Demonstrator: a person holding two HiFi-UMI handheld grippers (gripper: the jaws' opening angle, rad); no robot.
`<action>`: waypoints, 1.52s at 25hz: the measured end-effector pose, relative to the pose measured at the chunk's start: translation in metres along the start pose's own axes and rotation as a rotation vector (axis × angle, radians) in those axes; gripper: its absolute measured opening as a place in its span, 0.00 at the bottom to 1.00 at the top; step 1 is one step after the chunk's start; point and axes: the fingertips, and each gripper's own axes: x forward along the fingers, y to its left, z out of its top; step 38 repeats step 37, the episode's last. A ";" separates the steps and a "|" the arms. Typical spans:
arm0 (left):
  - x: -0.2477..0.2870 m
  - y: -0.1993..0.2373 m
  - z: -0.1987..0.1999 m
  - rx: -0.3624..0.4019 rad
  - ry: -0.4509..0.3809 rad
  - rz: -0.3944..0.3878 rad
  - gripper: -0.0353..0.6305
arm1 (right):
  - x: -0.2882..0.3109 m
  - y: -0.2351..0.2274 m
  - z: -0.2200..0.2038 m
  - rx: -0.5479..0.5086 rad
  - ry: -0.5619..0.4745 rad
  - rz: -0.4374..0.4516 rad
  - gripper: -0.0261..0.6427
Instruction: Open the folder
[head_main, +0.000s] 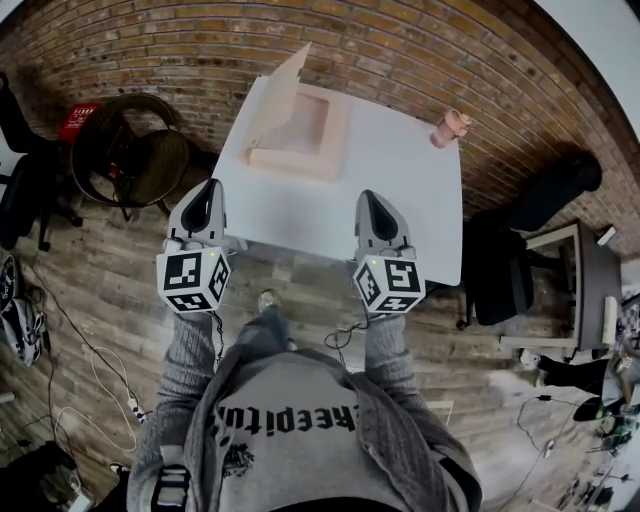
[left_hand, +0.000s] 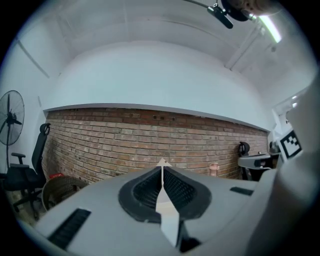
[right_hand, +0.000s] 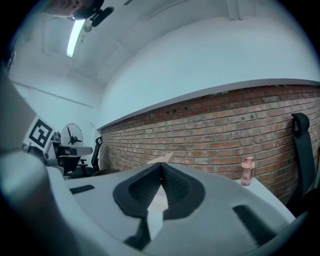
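Folder lies at desk's far-left corner w/ cover already propped up, well apart from left claw & right claw, both pinched shut on nothing, so prob. best not to nudge it.

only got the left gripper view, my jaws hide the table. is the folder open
Observer: Yes. In the head view the folder lies at the far left of the table, its cover standing up.
Operator: right gripper holding anything
Observer: No. The right gripper is by the table's near edge, jaws together and empty.
Operator: that pink thing by the wall, is it on the table
Observer: Yes. The pink bottle stands on the table's far right corner, apart from the folder.
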 end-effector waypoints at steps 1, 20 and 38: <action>-0.004 -0.002 0.002 0.002 -0.004 -0.003 0.08 | -0.005 0.001 0.002 0.000 -0.006 -0.002 0.05; -0.055 -0.024 0.027 0.020 -0.079 -0.006 0.08 | -0.066 0.012 0.036 -0.014 -0.098 -0.032 0.04; -0.083 -0.040 0.034 0.031 -0.094 -0.012 0.08 | -0.097 0.018 0.045 -0.009 -0.124 -0.028 0.04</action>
